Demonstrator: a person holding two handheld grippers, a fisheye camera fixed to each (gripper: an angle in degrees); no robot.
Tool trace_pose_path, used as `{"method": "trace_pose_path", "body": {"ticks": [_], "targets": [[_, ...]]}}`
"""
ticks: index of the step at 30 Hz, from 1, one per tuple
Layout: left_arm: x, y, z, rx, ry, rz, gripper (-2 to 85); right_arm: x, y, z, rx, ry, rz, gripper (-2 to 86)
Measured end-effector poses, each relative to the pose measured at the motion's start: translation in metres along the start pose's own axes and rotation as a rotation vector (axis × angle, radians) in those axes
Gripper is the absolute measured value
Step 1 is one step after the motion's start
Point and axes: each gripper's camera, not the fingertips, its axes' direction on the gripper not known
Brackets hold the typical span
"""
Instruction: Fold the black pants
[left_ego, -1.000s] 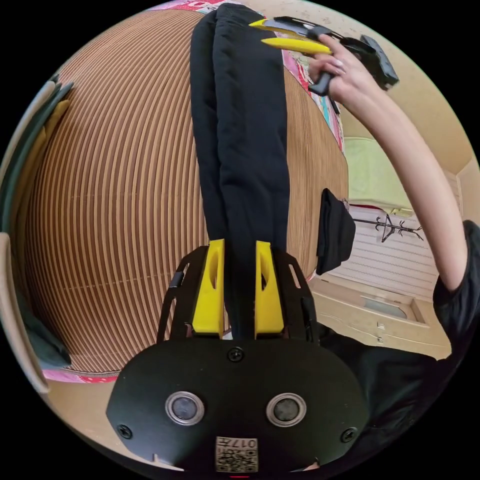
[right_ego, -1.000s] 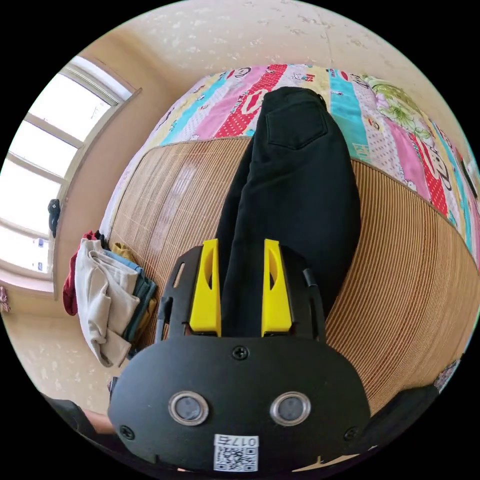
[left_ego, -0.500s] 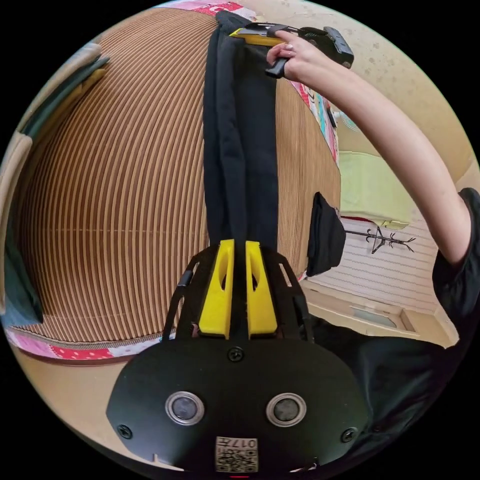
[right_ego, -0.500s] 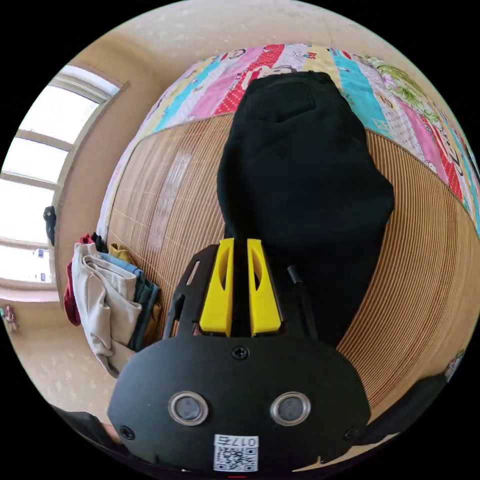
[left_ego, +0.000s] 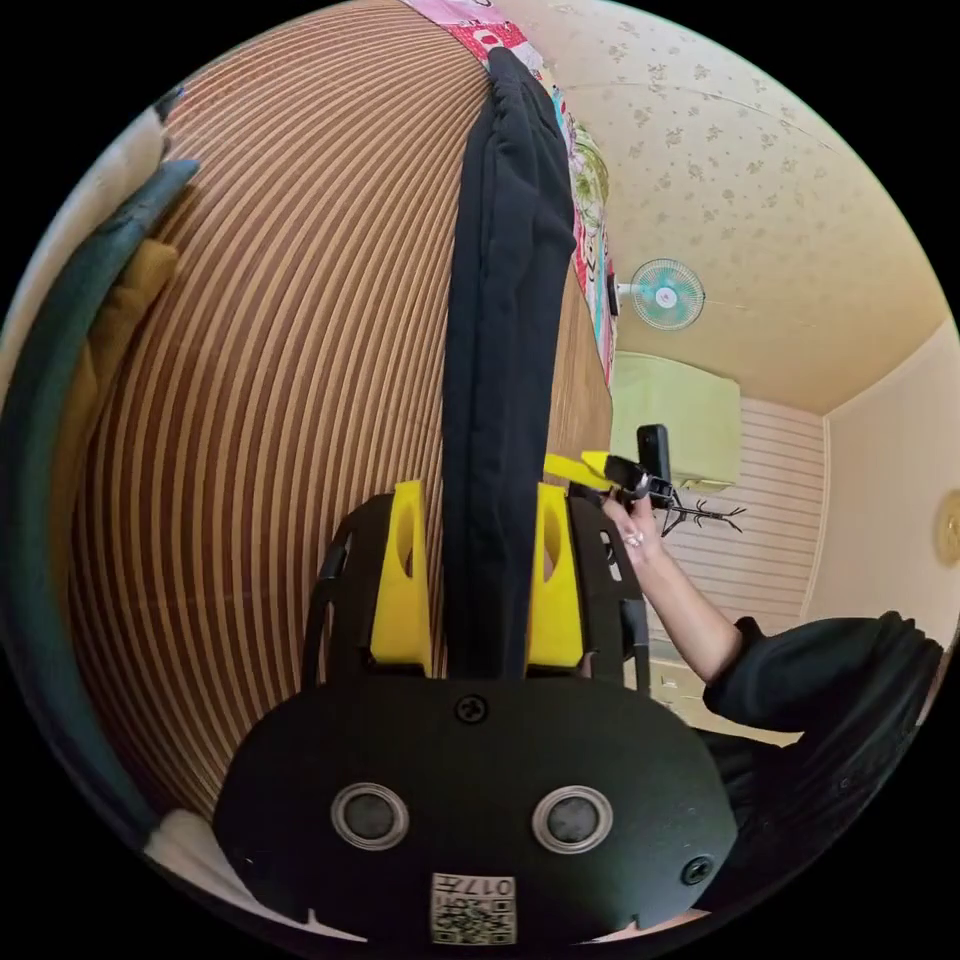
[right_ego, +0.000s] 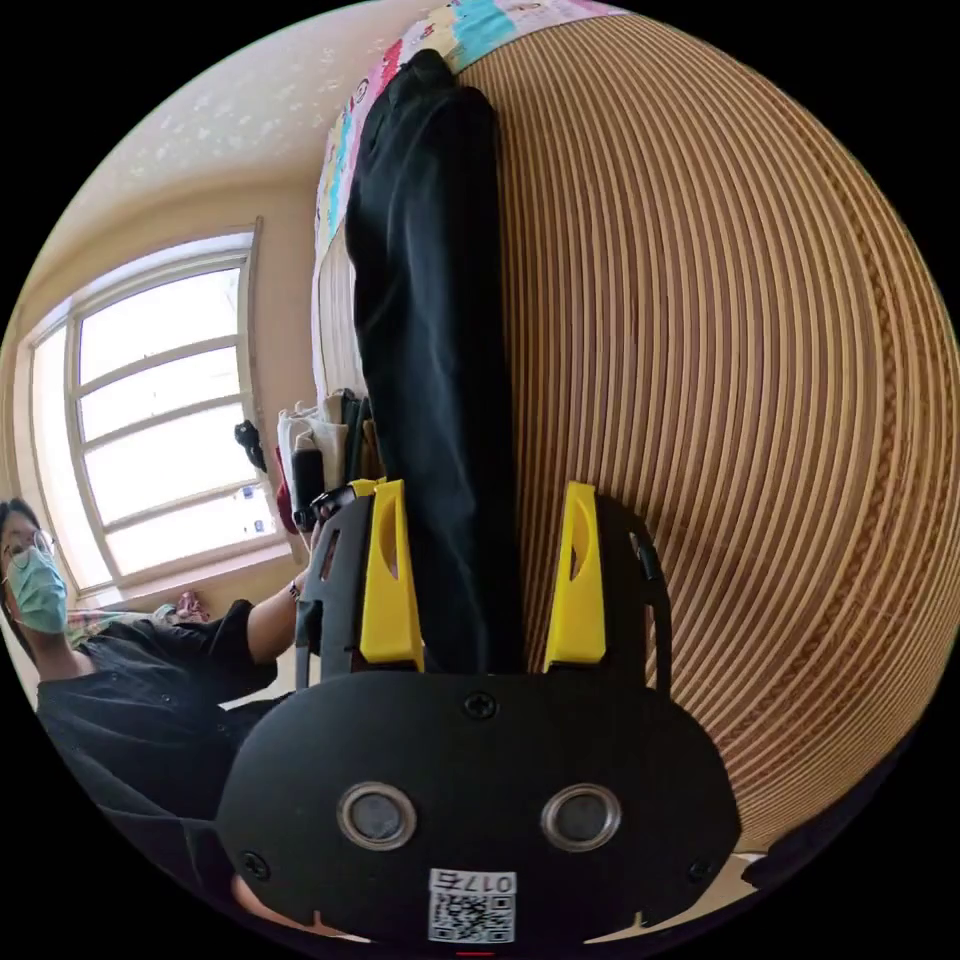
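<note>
a bright paned window (right_ego: 160, 440) lights cream patterned walls (left_ego: 760, 190), a wall fan (left_ego: 667, 294) and a coat rack (left_ego: 705, 517).

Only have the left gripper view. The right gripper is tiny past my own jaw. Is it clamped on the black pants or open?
Observer: Open. In the right gripper view, the right gripper has its jaws spread. The black pants run between them, with a clear gap to one jaw.
Operator: What's beyond it on that side?
Observer: A bright window, with a person in a dark top in front of it.
Operator: Anything between the window and the pants?
Observer: A pile of clothes sits at the edge of the striped mat, close beside the pants.
</note>
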Motion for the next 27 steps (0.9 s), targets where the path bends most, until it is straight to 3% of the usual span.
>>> {"method": "trace_pose_path", "body": {"ticks": [3,8,13,16,24,27], "targets": [[-0.010,-0.011,0.020,-0.027,0.081,-0.012,13.1,0.025,-0.001,0.003,0.065,-0.177,0.032,17.5],[-0.006,-0.010,0.045,-0.143,0.076,-0.024,8.5,0.041,-0.025,0.040,-0.154,-0.318,0.072,9.3],[0.050,0.048,0.008,-0.026,0.297,0.132,5.2,-0.005,0.016,-0.017,-0.043,-0.535,-0.196,4.1],[0.146,0.103,-0.022,0.016,0.364,0.349,5.2,-0.074,0.063,-0.071,-0.003,-0.544,-0.421,2.2],[0.485,0.276,-0.094,0.155,0.197,0.912,8.2,-0.266,0.190,-0.215,0.095,-0.425,-0.967,0.3],[0.570,0.307,-0.106,0.259,0.126,0.994,7.6,-0.320,0.216,-0.259,0.175,-0.424,-1.112,0.1]]}}
